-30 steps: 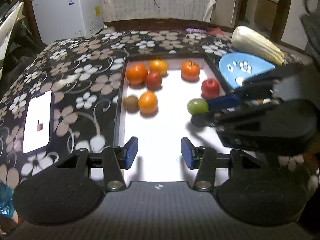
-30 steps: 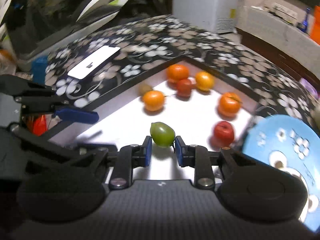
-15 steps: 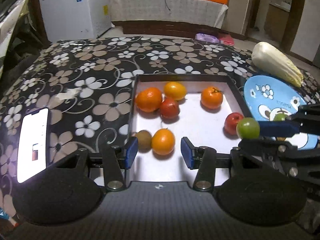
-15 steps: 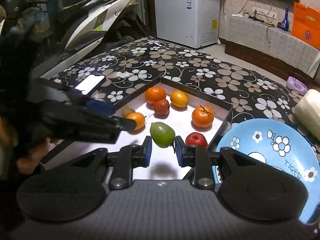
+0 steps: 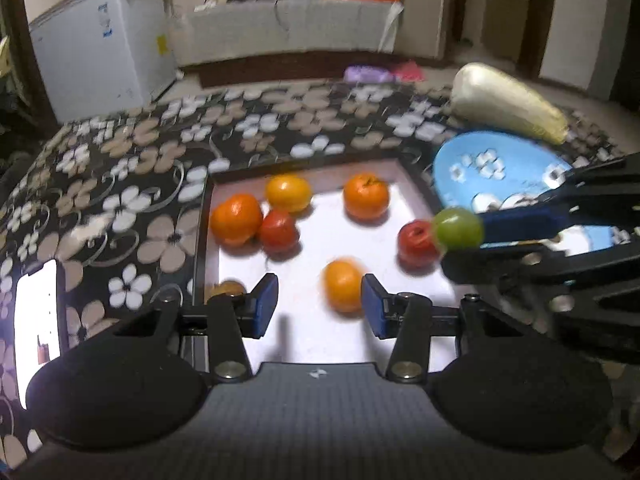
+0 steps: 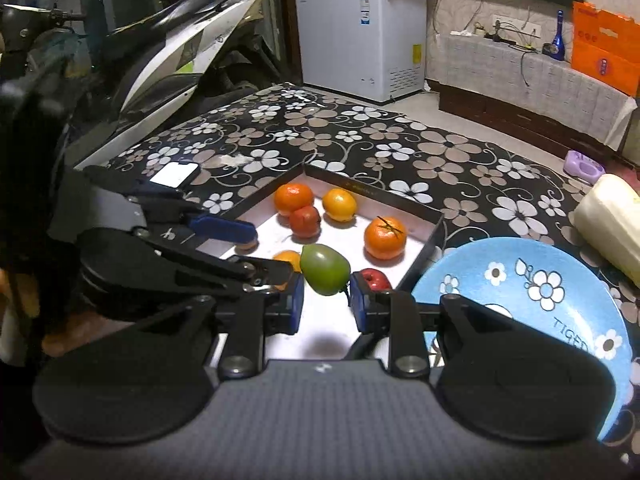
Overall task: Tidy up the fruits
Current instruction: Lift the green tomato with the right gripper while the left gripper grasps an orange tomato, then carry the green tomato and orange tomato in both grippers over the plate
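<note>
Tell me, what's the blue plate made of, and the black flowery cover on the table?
The blue plate looks like glazed ceramic or melamine: smooth, with printed white flowers and a faint sheen; the pictures can't settle which. The flowery cover seems to be vinyl or oilcloth: it lies flat, with a slight gloss.

Fruits lie scattered in the tray (image 6: 434, 229) at centre. The plate (image 6: 560, 280) sits just beside the tray at its three o'clock, the cabbage (image 6: 612, 224) beyond at one o'clock, and the phone (image 6: 175, 174) well apart at ten o'clock.
</note>
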Demonstrator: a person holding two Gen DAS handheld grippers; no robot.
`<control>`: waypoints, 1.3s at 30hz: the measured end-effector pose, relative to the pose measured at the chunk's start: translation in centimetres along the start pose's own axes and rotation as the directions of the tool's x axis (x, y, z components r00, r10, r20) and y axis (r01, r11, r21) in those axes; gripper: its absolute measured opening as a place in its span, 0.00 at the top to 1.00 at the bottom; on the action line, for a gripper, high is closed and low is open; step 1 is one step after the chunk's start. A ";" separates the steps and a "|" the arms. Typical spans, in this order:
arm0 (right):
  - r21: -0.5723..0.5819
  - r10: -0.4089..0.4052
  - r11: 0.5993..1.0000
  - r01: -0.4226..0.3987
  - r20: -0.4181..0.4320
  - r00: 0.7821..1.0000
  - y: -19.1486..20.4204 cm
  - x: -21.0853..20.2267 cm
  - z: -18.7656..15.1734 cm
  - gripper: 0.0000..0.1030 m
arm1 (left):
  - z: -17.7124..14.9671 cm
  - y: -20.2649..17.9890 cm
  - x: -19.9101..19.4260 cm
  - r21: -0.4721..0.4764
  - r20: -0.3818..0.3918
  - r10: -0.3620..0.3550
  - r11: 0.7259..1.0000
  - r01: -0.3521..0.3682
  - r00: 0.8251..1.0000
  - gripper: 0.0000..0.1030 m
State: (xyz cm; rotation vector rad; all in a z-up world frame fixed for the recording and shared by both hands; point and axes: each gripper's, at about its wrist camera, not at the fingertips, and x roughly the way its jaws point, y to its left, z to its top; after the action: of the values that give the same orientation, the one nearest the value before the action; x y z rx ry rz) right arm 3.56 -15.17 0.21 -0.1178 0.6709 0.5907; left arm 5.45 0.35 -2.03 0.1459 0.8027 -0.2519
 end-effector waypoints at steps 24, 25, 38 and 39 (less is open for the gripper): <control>0.095 -0.109 0.990 0.107 0.013 0.994 -2.4 -1.0 -0.6 0.72 | 1.4 -3.4 3.9 -0.044 -0.070 -0.028 0.999 0.025 0.997 0.54; 0.099 -0.111 0.989 0.109 0.015 0.994 -2.5 -1.1 -0.6 0.72 | 1.5 -3.4 3.9 -0.046 -0.068 -0.025 0.999 0.022 0.997 0.54; 0.104 -0.092 0.990 0.090 0.014 0.996 -2.4 -1.1 -0.7 0.72 | 1.1 -2.5 3.4 -0.059 -0.048 0.009 0.998 -0.011 0.999 0.63; 0.104 -0.090 0.991 0.088 0.015 0.996 -2.4 -1.1 -0.6 0.72 | 1.1 -2.2 3.2 -0.066 -0.046 0.009 0.998 -0.012 0.999 0.63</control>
State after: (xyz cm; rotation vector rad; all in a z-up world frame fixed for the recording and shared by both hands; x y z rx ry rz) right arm 3.84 -17.87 0.18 -0.0451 0.6719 0.4697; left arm 7.76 -2.57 -3.67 0.0941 0.8541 -0.2121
